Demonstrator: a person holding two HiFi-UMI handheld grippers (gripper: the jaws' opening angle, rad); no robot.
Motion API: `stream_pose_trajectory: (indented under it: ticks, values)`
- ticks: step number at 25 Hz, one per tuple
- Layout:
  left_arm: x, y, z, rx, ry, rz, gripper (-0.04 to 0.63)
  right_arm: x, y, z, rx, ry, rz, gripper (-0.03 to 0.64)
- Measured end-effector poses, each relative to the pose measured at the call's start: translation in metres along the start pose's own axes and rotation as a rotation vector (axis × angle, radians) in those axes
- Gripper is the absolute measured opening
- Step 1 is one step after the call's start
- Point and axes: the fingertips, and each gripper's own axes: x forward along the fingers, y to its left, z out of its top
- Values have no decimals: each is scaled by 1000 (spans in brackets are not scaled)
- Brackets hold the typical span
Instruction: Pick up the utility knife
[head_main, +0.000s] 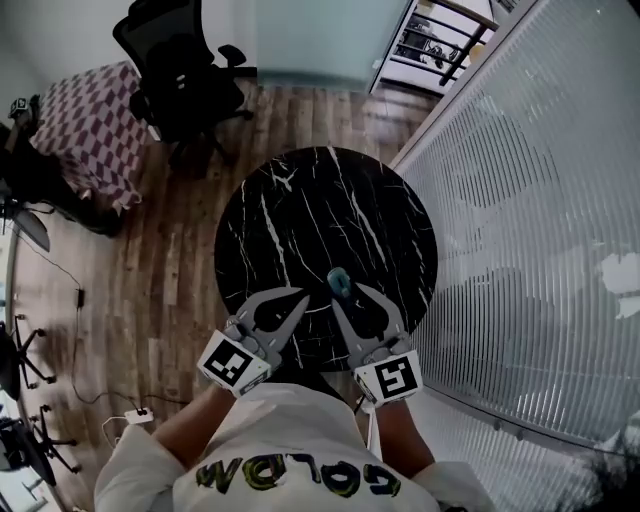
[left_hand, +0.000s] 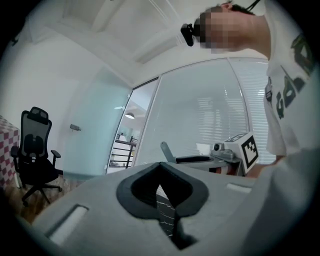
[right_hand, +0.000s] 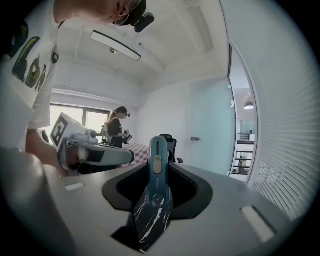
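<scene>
Holding the knife up off the table was the job in hand. The right gripper (head_main: 350, 293) had its two jaws closed on the blue-green utility knife (right_hand: 157, 172), squeezing it from both sides. The knife lay along the jaws, and its round end poked out past the tips. It was up in the air over the round black table (head_main: 300, 200) and did not touch it. The left gripper (head_main: 297, 298) was just beside the right one. Its jaws were pressed together with nothing in them.

I thought the picking up was nearly done, so the trick was not to lose the knife. The knife looked smooth and thin, so it could slide or tip if the squeeze got softer. The best thing would be to hold the squeeze the same and move slowly, with no jerks. It would help to hold the gripper flat, so the knife could not slip out of the front. Staying over the table was smart too, because a dropped knife would land there and not on the floor. I could not tell if the blade was out, so the poking end should point away from people. The empty gripper should stay to the side and not bump the knife.
</scene>
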Motion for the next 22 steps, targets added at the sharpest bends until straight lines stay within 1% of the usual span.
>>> stream_pose_trajectory:
  ticks: [5,12,17,22]
  values:
    - [-7,-16,21,-8,-21,-6,2,-25,3,26,15,-83,-17,132]
    - [-12,-43,45,11,-63,-35,2,-54,12,55,36,-181,-37,130]
    - [-13,-55,55,9,-87,-25,2,-66,17,68,46,-234,-47,131]
    - [-15,-63,66,8,-113,-32,2,-77,16,75,53,-262,-61,132]
